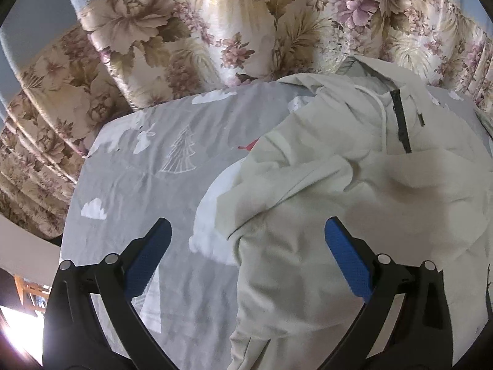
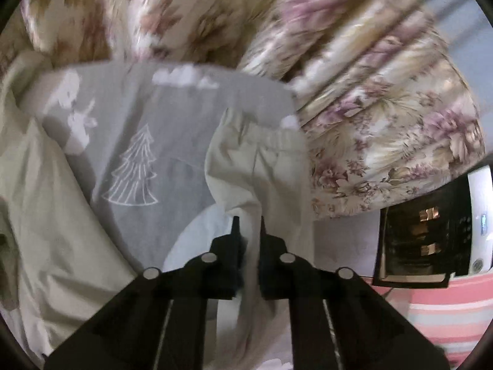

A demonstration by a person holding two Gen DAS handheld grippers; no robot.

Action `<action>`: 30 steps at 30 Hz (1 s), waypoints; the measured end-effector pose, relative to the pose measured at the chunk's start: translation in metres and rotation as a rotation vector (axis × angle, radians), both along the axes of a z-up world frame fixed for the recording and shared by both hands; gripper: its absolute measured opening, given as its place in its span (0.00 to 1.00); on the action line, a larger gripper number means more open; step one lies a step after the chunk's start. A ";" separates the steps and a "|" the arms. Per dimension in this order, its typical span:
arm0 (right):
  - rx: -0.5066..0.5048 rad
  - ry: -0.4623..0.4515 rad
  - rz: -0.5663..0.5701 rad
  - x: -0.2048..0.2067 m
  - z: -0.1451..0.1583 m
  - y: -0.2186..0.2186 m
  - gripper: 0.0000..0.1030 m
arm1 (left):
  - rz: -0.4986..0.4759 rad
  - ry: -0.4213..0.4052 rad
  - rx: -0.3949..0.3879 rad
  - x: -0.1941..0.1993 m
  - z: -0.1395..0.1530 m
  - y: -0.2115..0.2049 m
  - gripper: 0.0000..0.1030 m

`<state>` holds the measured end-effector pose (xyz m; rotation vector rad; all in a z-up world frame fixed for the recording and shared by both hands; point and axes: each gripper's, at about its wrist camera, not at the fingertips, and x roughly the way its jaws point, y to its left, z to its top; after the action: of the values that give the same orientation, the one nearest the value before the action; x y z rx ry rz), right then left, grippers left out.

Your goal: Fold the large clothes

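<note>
Fingers [image 1: 348,259] of the left gripper [image 1: 248,231] stand wide above the pale hooded jacket [image 1: 339,185]; the right gripper [image 2: 248,225] pinches its sleeve [image 2: 246,166]. Both lie on a grey bed sheet [image 1: 138,185] printed with trees, flowered curtains [image 1: 185,30] behind, a white appliance [image 2: 431,231] beside.

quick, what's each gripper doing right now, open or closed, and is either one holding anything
Left gripper: open, fingers spread above the pale jacket, holding nothing.
Right gripper: closed on a fold of the jacket's sleeve.
</note>
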<state>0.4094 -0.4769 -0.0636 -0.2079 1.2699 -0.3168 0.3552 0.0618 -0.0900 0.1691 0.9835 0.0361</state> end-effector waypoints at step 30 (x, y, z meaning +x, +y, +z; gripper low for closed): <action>0.513 -0.236 0.595 -0.136 0.080 0.261 0.66 | 0.007 -0.032 -0.043 -0.057 0.017 0.017 0.97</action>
<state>0.2738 -0.2162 0.0165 -0.0958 0.9637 0.4814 0.2983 0.0787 -0.0734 0.1256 0.9526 0.0239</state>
